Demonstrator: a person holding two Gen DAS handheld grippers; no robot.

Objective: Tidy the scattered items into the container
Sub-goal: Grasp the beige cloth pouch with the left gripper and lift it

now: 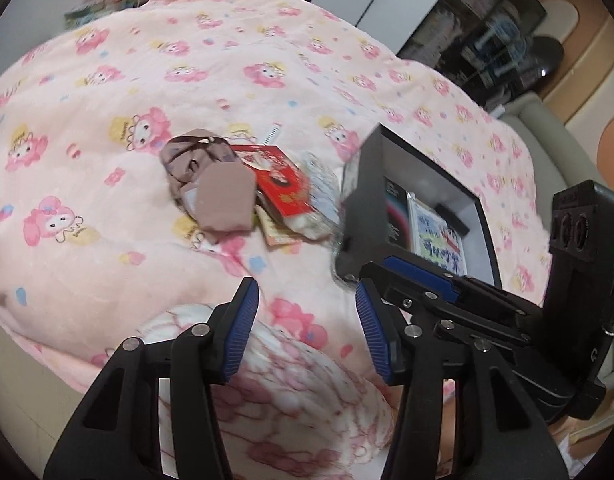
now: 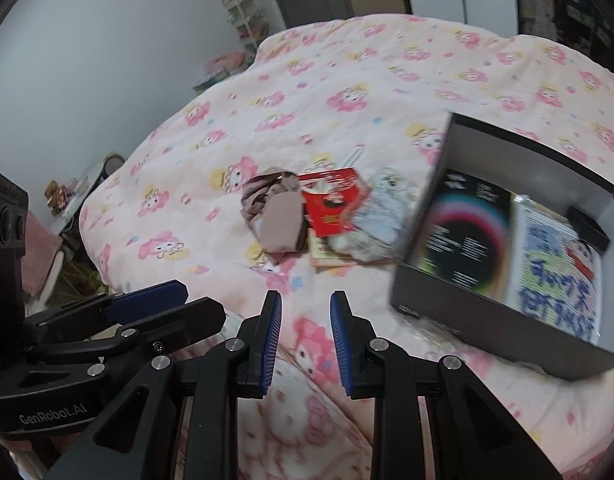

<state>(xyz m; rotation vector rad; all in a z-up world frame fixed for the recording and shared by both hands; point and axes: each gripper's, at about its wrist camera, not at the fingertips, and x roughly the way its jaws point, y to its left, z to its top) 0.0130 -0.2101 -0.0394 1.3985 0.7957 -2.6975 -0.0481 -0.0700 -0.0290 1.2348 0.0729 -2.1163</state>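
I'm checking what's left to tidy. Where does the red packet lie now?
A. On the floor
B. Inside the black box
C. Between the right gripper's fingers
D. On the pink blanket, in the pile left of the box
D: the red packet lies among the loose items on the pink blanket, left of the black box, with neither gripper touching it.
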